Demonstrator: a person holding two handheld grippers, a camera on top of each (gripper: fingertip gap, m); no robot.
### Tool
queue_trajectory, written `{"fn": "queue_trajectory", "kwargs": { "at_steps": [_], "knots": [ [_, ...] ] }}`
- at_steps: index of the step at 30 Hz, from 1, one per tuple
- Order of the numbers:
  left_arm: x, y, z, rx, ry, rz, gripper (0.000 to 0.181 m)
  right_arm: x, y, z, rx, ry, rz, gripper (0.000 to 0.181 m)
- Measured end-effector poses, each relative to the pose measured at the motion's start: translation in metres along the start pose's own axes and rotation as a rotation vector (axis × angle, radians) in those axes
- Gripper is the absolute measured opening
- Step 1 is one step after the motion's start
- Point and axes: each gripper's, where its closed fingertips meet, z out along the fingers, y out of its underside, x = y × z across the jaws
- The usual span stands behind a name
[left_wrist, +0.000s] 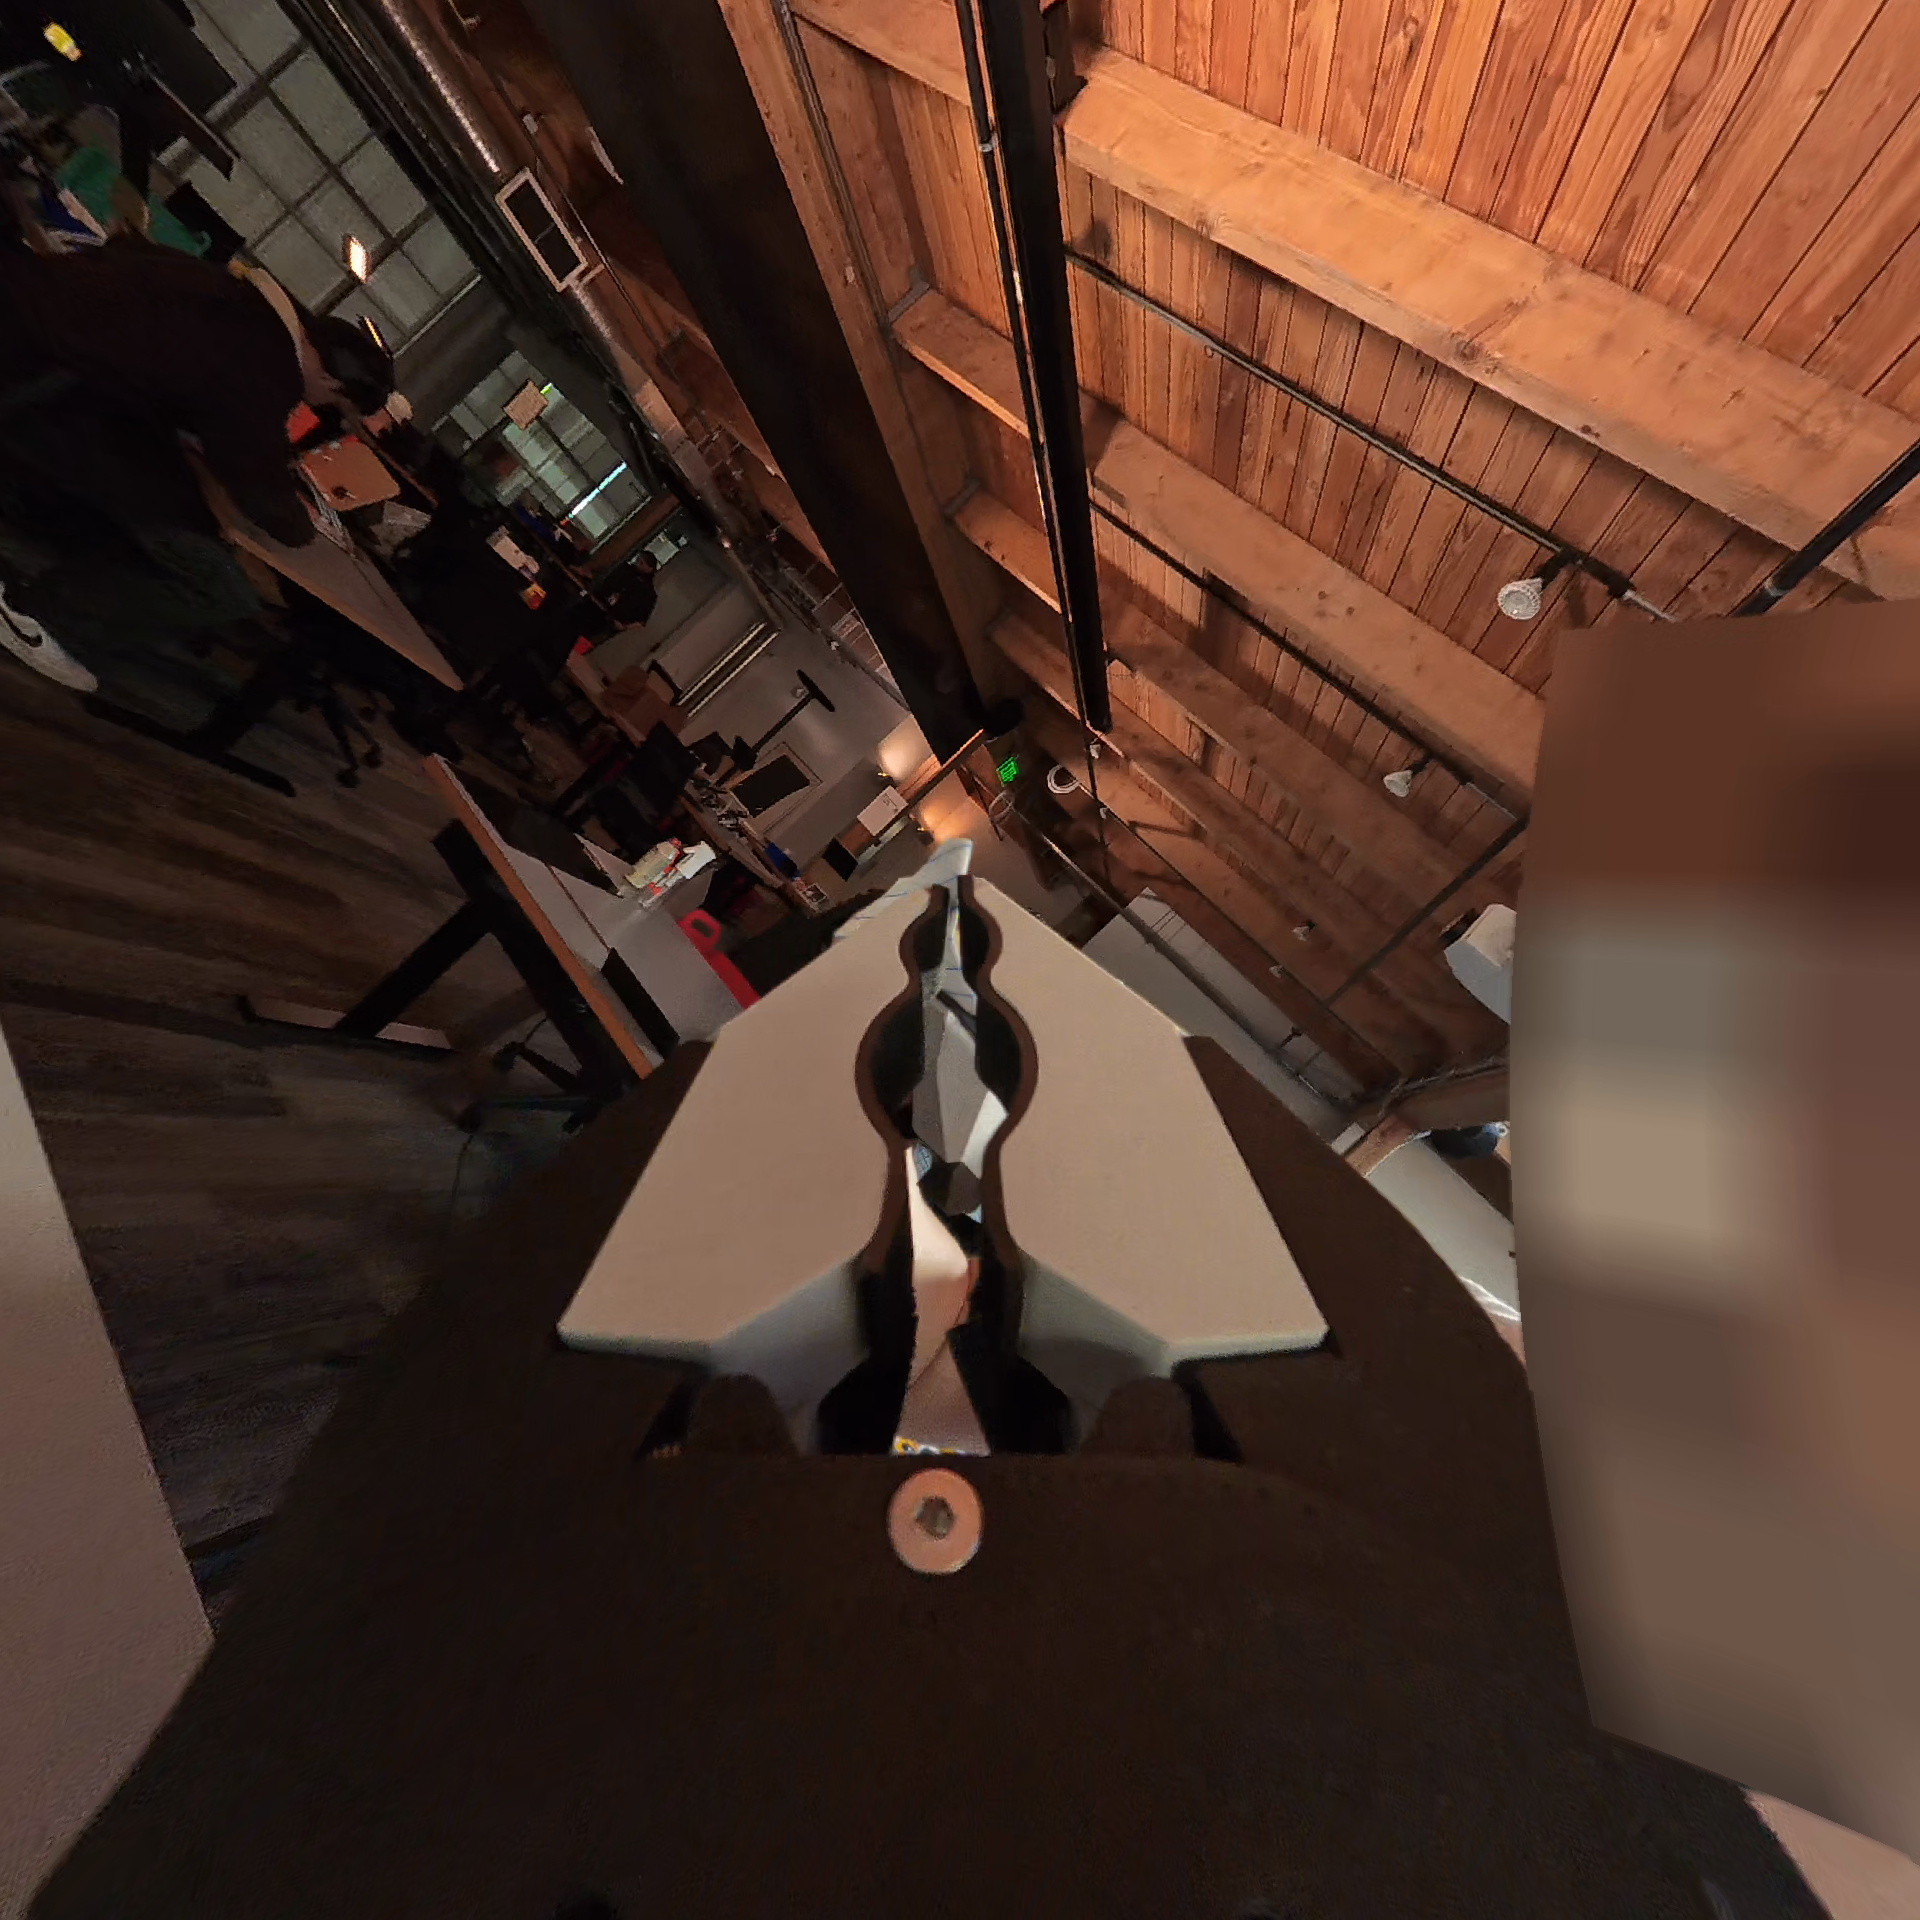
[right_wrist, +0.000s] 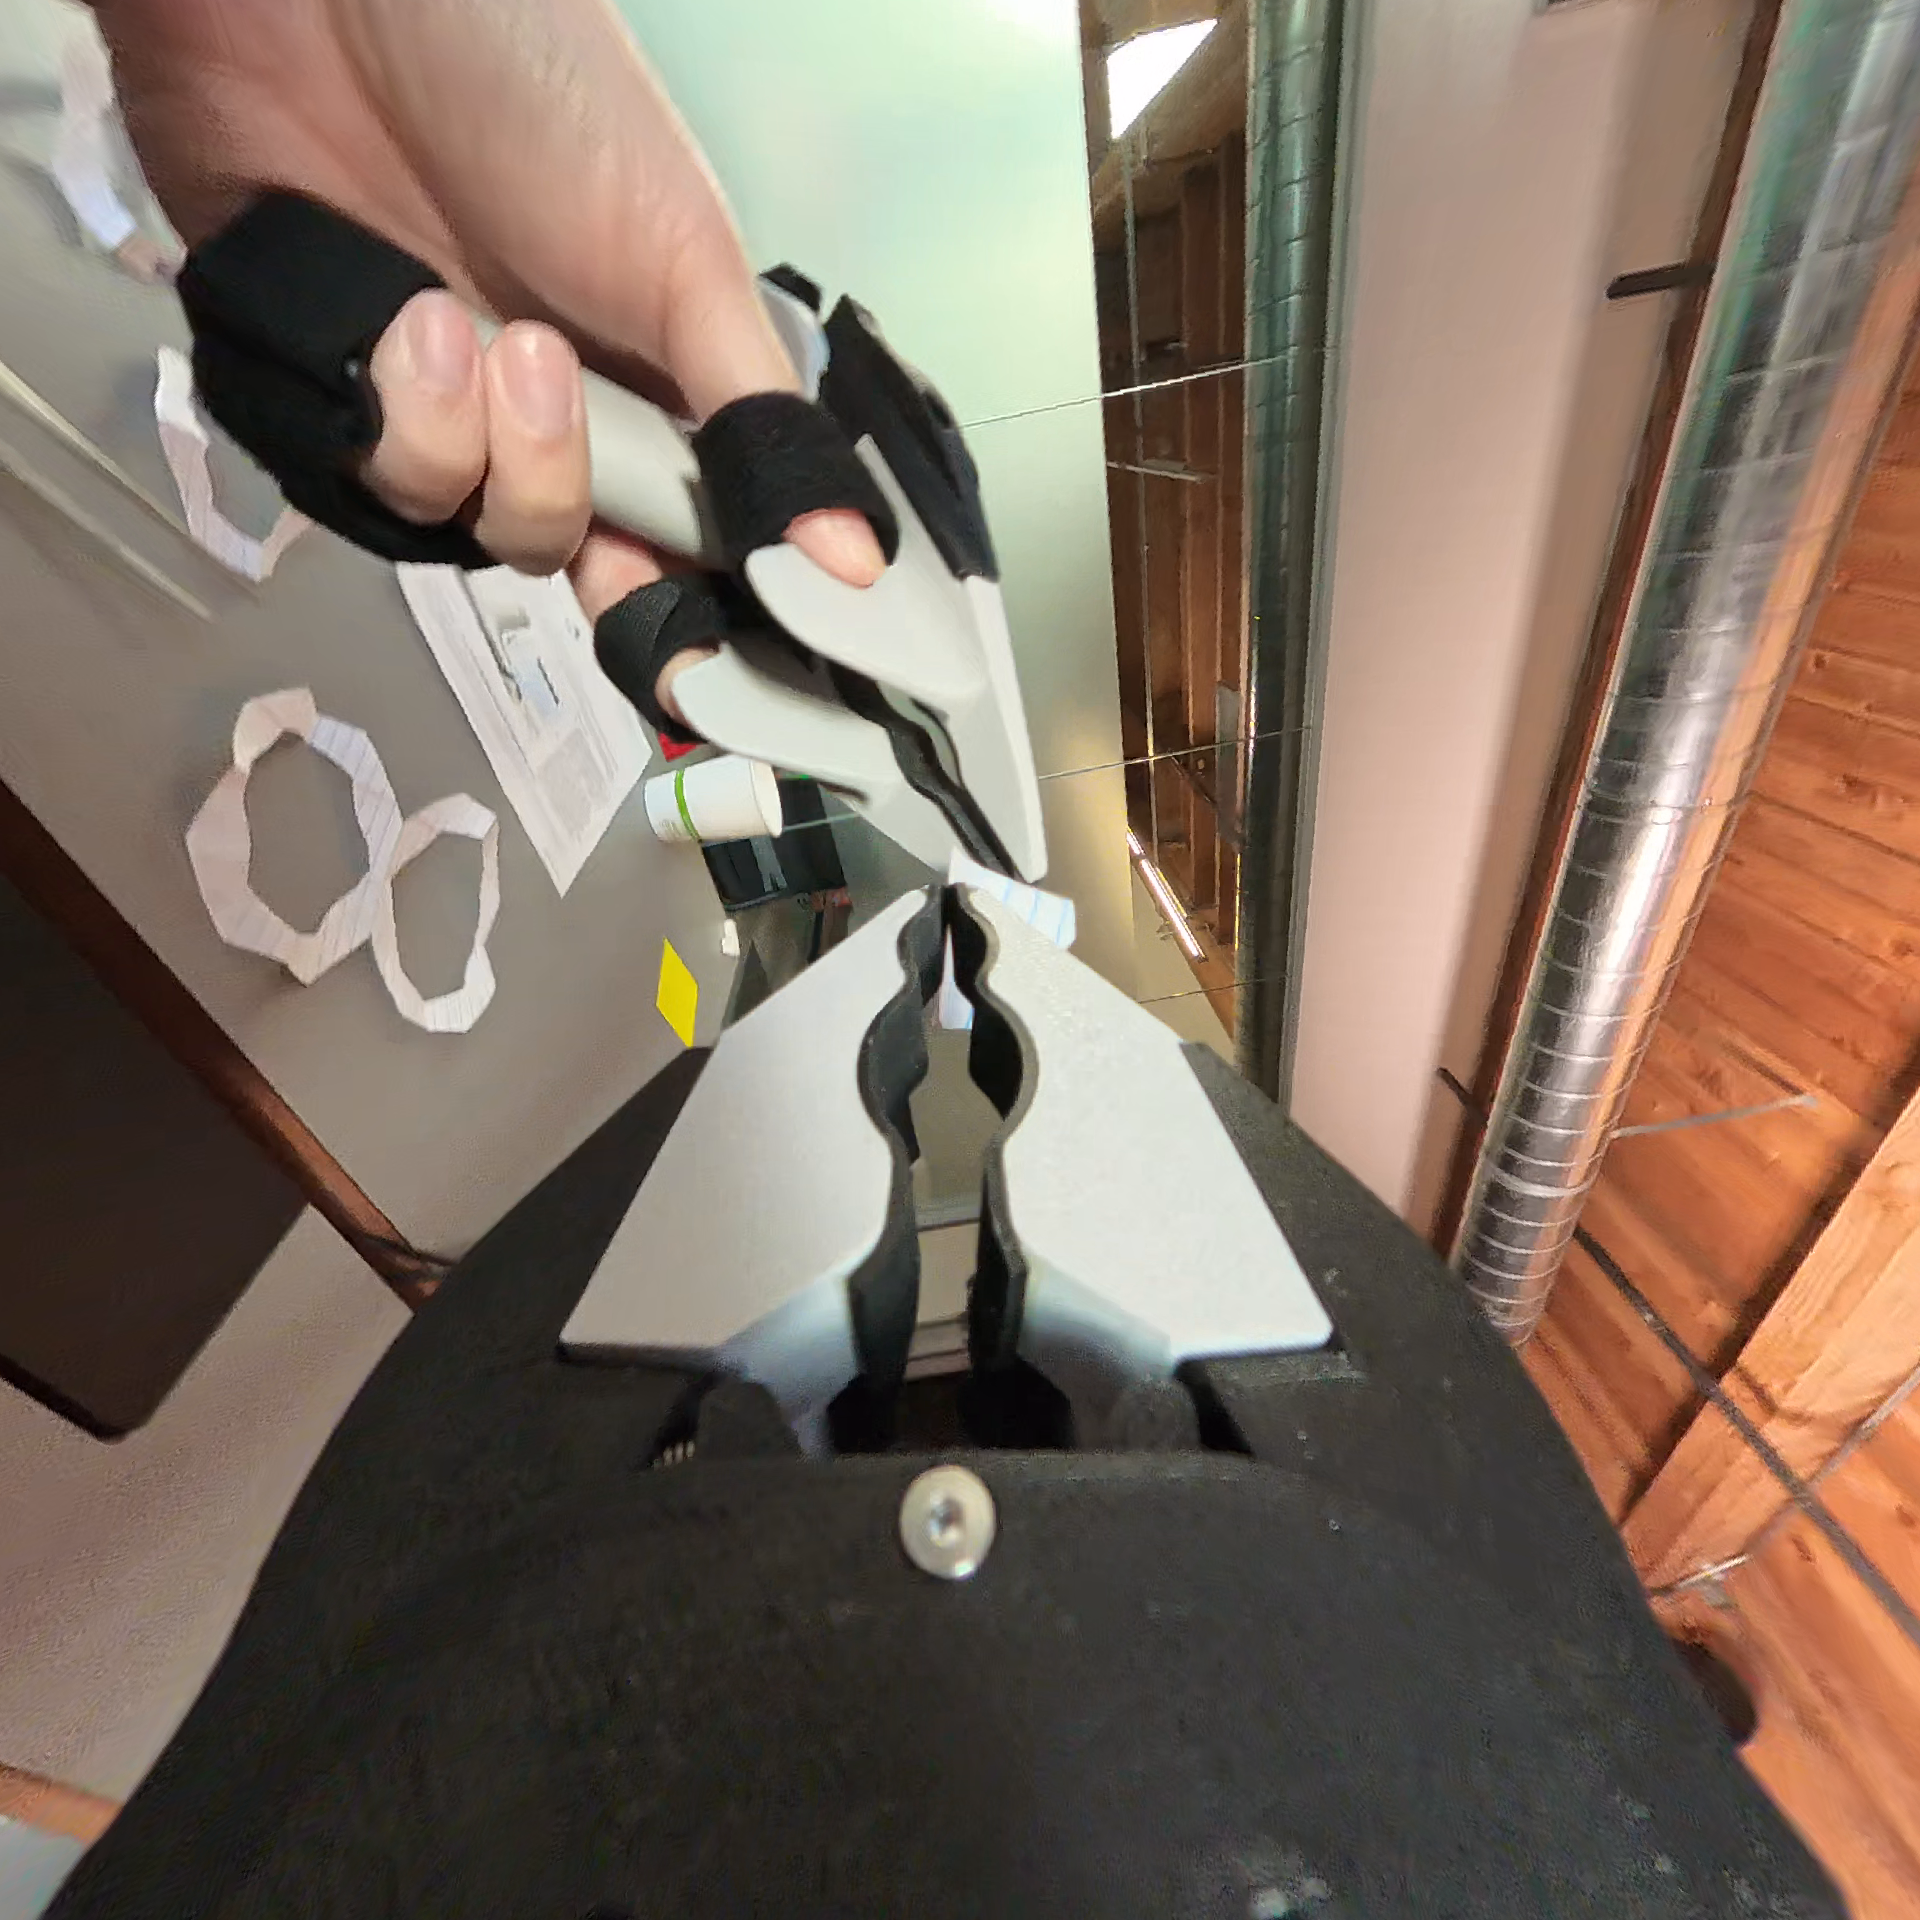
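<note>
We are holding the left gripper (left_wrist: 951, 904) tilted up toward the plank ceiling (left_wrist: 1455, 312), its jaws pressed together on a strip of lined paper (right_wrist: 1023, 914) at centre frame. Our right gripper (right_wrist: 948, 902) is pinching the same strip, jaws together, tips almost touching the left's. Open air is lying to the right, beside the ribbed metal duct (right_wrist: 1621, 831). At left, three crinkled paper rings (right_wrist: 296, 831) are lying flat on the smooth grey table (right_wrist: 582, 935), near its wooden edge.
</note>
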Motion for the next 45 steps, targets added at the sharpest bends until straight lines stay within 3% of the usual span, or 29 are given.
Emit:
{"fn": "queue_trajectory", "kwargs": {
  "at_steps": [5, 8, 10, 11, 12, 15, 17, 19, 21, 23, 26, 30, 33, 45],
  "knots": [
    [-0.016, 0.008, -0.006, -0.036, -0.104, 0.027, 0.036, -0.020, 0.009, 0.005, -0.028, -0.104, -0.158, 0.000],
    [-0.021, 0.014, -0.008, -0.077, -0.204, 0.161, 0.045, -0.020, 0.009, 0.007, -0.026, -0.133, -0.155, 0.000],
    [-0.023, 0.017, -0.008, -0.111, -0.259, 0.262, 0.037, -0.019, 0.005, 0.008, -0.008, -0.140, -0.148, 0.000],
    [-0.020, 0.016, -0.007, -0.109, -0.251, 0.298, 0.011, -0.019, 0.003, 0.009, -0.005, -0.144, -0.138, 0.000],
    [-0.017, 0.013, -0.007, -0.095, -0.246, 0.312, 0.000, -0.016, 0.001, 0.009, 0.005, -0.128, -0.132, 0.000],
    [-0.010, 0.011, -0.007, -0.076, -0.187, 0.264, 0.000, -0.011, -0.003, 0.008, 0.034, -0.103, -0.125, 0.000],
    [-0.004, 0.007, -0.010, -0.053, -0.141, 0.245, 0.000, -0.007, -0.016, -0.001, 0.128, -0.138, 0.049, 0.000],
    [0.001, 0.002, -0.015, -0.032, -0.125, 0.272, 0.000, 0.012, -0.023, -0.010, 0.224, -0.171, 0.409, 0.003],
    [0.006, 0.001, -0.017, -0.038, -0.113, 0.320, 0.000, 0.032, -0.011, -0.009, 0.249, -0.238, 0.856, 0.007],
    [0.010, 0.004, -0.014, -0.079, -0.111, 0.388, 0.000, 0.035, -0.003, -0.005, 0.280, -0.417, 1.256, 0.018],
    [0.023, 0.015, -0.005, -0.145, -0.065, 0.502, 0.000, 0.049, -0.008, -0.009, 0.440, -0.661, 1.619, 0.012],
    [0.031, 0.024, 0.002, -0.199, -0.055, 0.573, 0.000, 0.054, -0.012, -0.015, 0.495, -0.788, 1.712, 0.013],
    [0.034, 0.026, 0.003, -0.210, -0.047, 0.586, 0.000, 0.044, -0.010, -0.011, 0.429, -0.806, 1.677, 0.015],
    [0.042, 0.032, 0.005, -0.259, 0.000, 0.633, 0.000, 0.045, -0.015, -0.016, 0.541, -0.962, 1.814, 0.014]
  ]
}}
